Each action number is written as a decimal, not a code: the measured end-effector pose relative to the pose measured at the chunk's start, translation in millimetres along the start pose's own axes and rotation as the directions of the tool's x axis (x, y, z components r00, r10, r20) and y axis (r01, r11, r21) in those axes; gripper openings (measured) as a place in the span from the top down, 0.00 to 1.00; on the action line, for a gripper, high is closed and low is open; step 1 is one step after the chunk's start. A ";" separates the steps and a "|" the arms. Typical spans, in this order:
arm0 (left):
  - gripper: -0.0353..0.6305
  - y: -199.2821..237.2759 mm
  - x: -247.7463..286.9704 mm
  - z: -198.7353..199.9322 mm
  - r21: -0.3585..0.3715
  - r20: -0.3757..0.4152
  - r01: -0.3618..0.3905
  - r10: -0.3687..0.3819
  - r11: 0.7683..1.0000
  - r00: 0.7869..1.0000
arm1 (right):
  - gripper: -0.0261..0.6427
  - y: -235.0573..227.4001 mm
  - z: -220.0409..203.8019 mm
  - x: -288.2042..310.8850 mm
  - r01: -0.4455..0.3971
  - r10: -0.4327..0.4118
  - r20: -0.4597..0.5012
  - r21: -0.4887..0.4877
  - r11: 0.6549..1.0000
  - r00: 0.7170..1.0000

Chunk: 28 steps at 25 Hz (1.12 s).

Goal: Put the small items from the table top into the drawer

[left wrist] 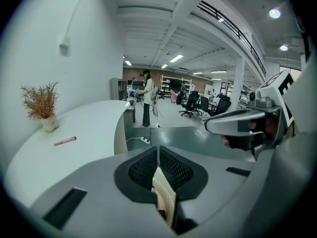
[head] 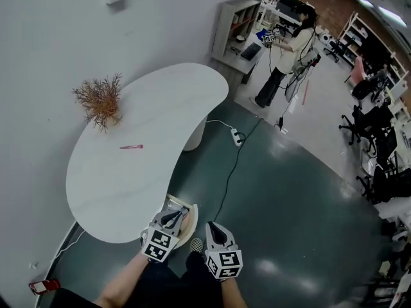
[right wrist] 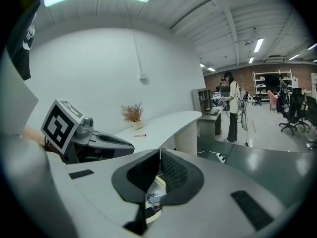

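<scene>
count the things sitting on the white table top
2. A pink pen lies near the middle of the table; a dried plant stands at the wall side. The near edge is partly hidden, so something could be missed.

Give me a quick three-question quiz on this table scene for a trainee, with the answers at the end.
1. Multiple choice: which small item lies on the white table? A: a pink pen. B: a spoon. C: a cup.
2. True or false: the pink pen already lies in the drawer.
3. Short answer: do the jaws of the left hand-held gripper stand apart or together?
Key: 1 A. 2 false, it lies out on the table top. 3 together.
</scene>
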<state>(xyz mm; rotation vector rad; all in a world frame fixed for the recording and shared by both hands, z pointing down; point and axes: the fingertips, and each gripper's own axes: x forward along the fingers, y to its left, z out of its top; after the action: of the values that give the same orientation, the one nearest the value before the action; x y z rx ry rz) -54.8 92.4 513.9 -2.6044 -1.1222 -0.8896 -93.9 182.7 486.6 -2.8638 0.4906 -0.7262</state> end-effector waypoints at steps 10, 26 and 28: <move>0.91 -8.5 -53.4 40.9 0.012 0.117 -0.041 0.039 0.999 0.992 | 0.92 16.9 29.4 -20.2 -0.022 0.024 0.059 -0.032 0.999 0.998; 0.92 -4.4 -71.0 35.3 -0.034 0.141 -0.076 0.080 0.997 0.987 | 0.92 37.4 32.8 -18.9 -0.083 0.087 0.060 -0.065 0.994 0.994; 0.92 -4.1 -69.5 34.4 -0.039 0.141 -0.070 0.075 0.997 0.987 | 0.92 37.5 30.8 -18.1 -0.084 0.087 0.057 -0.063 0.994 0.995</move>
<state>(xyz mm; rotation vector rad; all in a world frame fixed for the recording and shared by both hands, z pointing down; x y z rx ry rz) -79.4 65.9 445.2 -2.7555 -1.0455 -0.7236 -104.3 155.8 443.6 -2.8895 0.6331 -0.6203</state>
